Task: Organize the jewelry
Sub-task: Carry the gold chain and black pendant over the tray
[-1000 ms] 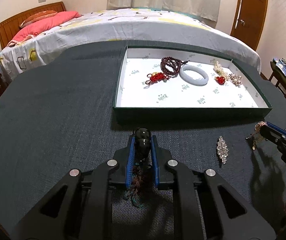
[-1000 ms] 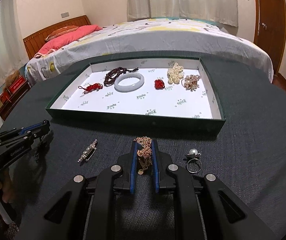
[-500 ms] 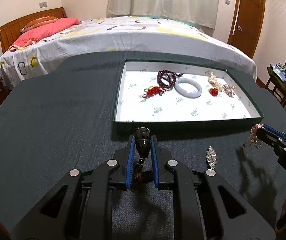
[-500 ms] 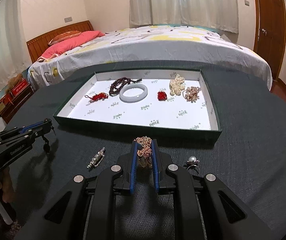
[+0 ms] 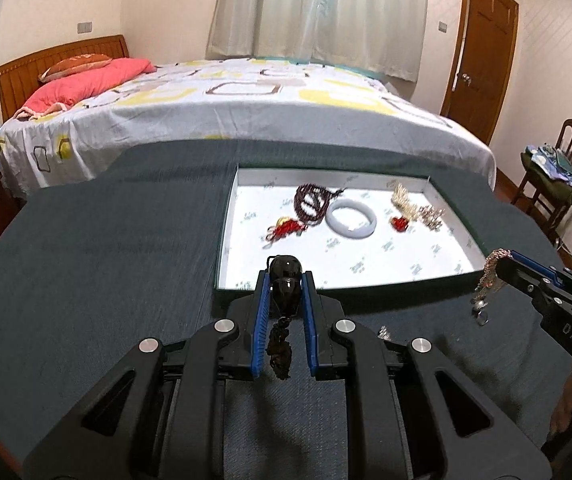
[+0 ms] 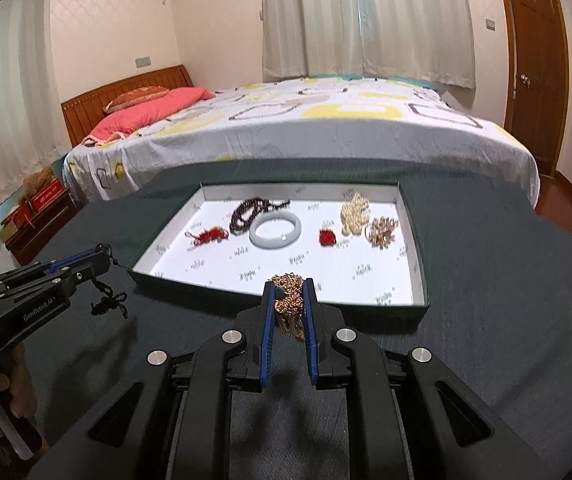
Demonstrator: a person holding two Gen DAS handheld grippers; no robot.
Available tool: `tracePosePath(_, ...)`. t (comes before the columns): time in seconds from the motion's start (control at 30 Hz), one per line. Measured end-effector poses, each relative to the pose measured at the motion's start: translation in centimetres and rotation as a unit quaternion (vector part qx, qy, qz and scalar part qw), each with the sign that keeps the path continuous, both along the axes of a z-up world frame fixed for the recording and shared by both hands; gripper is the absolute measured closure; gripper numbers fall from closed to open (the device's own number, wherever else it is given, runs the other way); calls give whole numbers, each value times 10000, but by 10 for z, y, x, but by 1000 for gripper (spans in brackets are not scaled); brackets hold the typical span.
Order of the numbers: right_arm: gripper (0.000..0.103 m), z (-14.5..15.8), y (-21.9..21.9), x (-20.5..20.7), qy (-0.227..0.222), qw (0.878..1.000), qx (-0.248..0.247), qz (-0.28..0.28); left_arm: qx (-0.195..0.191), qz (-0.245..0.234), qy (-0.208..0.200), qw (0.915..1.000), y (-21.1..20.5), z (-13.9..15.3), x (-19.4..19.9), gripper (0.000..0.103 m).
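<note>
Your left wrist camera looks forward and down along its fingers (image 5: 260, 312) toward the tray (image 5: 221, 252), close above the table (image 5: 85, 264); your right wrist camera does likewise from further right. Both share the tray (image 6: 418, 248), bed (image 6: 326, 128) and curtains (image 6: 366, 16), and each catches the other gripper at its edge

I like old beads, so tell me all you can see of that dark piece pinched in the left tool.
The dark pendant is a glossy black, rounded bead, like polished stone or glass, with a thin cord looped at its top. A brownish knotted tassel hangs freely below. The left tool is shut on the bead, its blue pads pressing both sides, holding it clear of the dark cloth, just short of the tray.
</note>
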State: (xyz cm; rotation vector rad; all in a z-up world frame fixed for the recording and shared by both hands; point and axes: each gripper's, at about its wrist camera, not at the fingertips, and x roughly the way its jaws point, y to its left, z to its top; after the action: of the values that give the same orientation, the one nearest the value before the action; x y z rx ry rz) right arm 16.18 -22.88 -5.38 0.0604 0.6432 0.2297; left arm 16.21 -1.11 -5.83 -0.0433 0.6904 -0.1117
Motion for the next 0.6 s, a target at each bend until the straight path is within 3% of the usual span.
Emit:
tracePosePath(0.3,89,31,-6,10,-428,9991,8,-57,-103,-105,-307,9994,-6,24,10,87)
tracePosePath(0.6,89,48,-12,42,-831,9964,-44,-189,-171,-217,-688,9972,-25,44,44,87)
